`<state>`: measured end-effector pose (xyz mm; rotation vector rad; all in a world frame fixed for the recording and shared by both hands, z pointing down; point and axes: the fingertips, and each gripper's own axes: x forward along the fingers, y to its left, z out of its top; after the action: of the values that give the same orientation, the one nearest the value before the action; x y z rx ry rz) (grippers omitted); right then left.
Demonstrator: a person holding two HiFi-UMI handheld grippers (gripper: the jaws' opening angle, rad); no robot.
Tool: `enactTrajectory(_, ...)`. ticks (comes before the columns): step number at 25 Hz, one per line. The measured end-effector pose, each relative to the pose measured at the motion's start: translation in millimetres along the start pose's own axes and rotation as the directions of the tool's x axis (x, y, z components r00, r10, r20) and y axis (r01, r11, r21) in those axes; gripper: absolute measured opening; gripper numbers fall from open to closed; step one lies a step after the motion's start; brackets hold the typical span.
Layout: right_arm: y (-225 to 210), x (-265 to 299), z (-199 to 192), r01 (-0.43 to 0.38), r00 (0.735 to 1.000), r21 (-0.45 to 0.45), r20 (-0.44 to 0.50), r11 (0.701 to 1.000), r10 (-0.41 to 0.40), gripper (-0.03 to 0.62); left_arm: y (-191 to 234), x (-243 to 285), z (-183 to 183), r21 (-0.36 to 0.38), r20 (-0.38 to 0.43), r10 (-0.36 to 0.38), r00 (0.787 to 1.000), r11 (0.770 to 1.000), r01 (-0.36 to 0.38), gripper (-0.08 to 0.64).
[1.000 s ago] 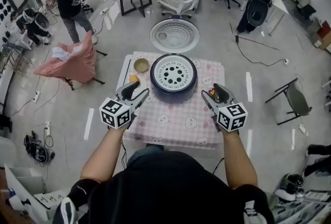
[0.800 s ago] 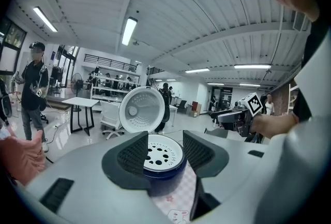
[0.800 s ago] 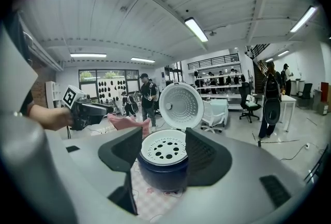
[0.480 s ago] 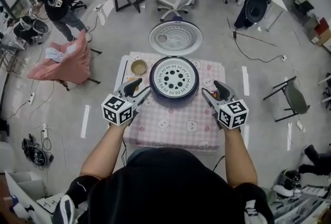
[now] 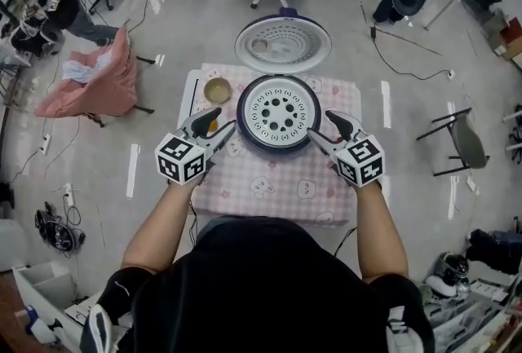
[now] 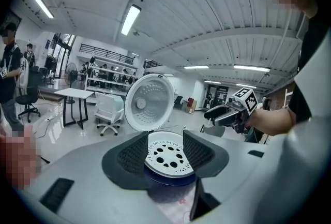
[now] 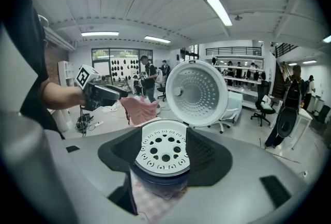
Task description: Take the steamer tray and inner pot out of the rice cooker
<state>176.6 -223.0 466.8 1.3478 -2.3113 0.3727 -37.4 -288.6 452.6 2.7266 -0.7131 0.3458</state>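
Steamer tray (image 5: 277, 111) sits in the open rice cooker (image 5: 278, 147) on the table; the inner pot is hidden beneath it. Left gripper (image 5: 222, 120) and right gripper (image 5: 320, 125) flank the cooker, jaws apart and empty. Step: approach. The next move probably calls for gripping opposite tray edges and lifting level.

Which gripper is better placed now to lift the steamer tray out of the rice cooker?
Right, but barely. Both open grippers flank the steamer tray; the left gripper has a bowl close beside it, the right gripper only tablecloth.
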Motion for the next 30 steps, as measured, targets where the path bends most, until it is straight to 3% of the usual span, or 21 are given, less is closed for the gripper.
enactTrajectory(5, 19.2, 43.8, -28.3, -0.142, 0.978, -0.028, -0.161, 0.989, 0.136, 0.279, 21.1, 10.4, -6.9, -0.016, -0.020, 0.000, 1.000, 1.000, 0.000, 0.221)
enactTrajectory(13, 47.5, 84.1, -67.8, -0.287, 0.892, -0.033, -0.373, 0.957, 0.254, 0.267, 43.2, 21.4, -28.9, -0.075, -0.062, -0.010, 0.998, 0.997, 0.006, 0.221)
enactTrajectory(21, 81.5, 101.4, -93.9, -0.470, 0.761, -0.049, -0.528, 0.881, 0.377, 0.265, 57.6, 28.1, -46.9, -0.135, -0.070, -0.011, 0.997, 0.991, 0.002, 0.219)
enactTrajectory(26, 94.9, 106.8, -107.2, -0.548, 0.687, -0.077, -0.610, 0.833, 0.395, 0.265, 68.6, 23.1, -55.1, -0.156, -0.072, 0.013, 0.997, 0.987, -0.024, 0.219)
enactTrajectory(30, 100.9, 108.3, -120.8, -0.608, 0.609, -0.090, -0.690, 0.789, 0.391, 0.265, 72.2, 23.6, -60.7, -0.177, -0.072, 0.020, 0.997, 0.984, -0.032, 0.219)
